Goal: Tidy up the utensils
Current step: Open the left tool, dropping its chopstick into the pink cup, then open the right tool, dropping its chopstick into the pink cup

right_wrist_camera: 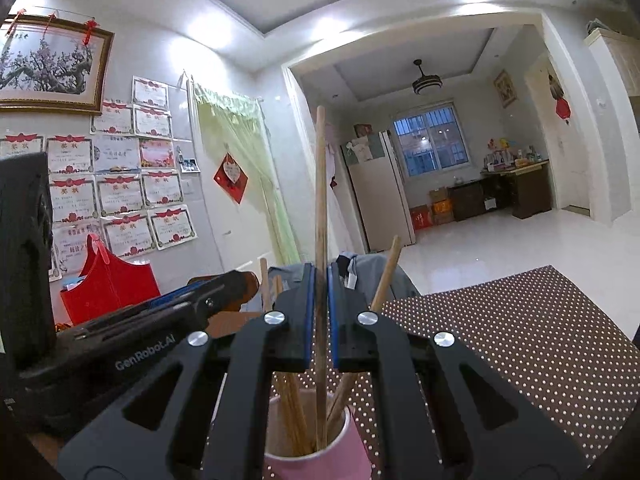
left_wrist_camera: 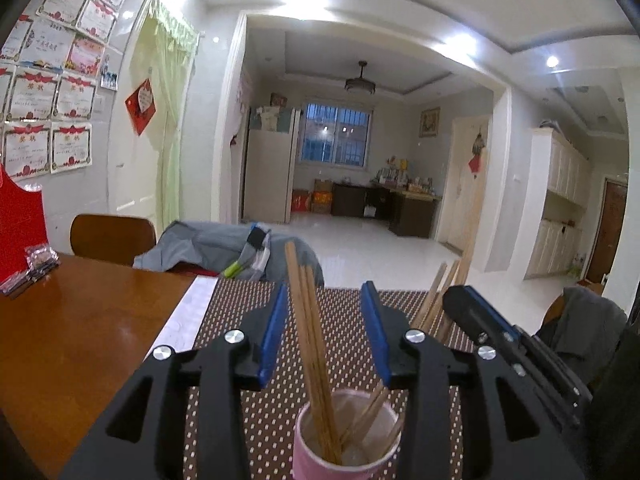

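Note:
A pink paper cup [left_wrist_camera: 344, 454] stands on a brown dotted placemat [left_wrist_camera: 240, 312] and holds several wooden chopsticks [left_wrist_camera: 308, 320]. My left gripper [left_wrist_camera: 326, 300] is open, its blue-padded fingers on either side of the chopsticks above the cup. In the right wrist view my right gripper [right_wrist_camera: 320, 276] is shut on one upright chopstick [right_wrist_camera: 320, 184] whose lower end is inside the pink cup [right_wrist_camera: 320, 456]. Other chopsticks [right_wrist_camera: 384, 276] lean in the cup. The right gripper also shows in the left wrist view [left_wrist_camera: 472, 304], the left gripper in the right wrist view [right_wrist_camera: 224, 284].
The placemat lies on a brown wooden table [left_wrist_camera: 72, 320]. A chair [left_wrist_camera: 112, 236] and a grey jacket [left_wrist_camera: 208, 248] are at the far edge. A red bag [right_wrist_camera: 108, 280] stands by the wall at left. Small packets [left_wrist_camera: 32, 264] lie on the table's left.

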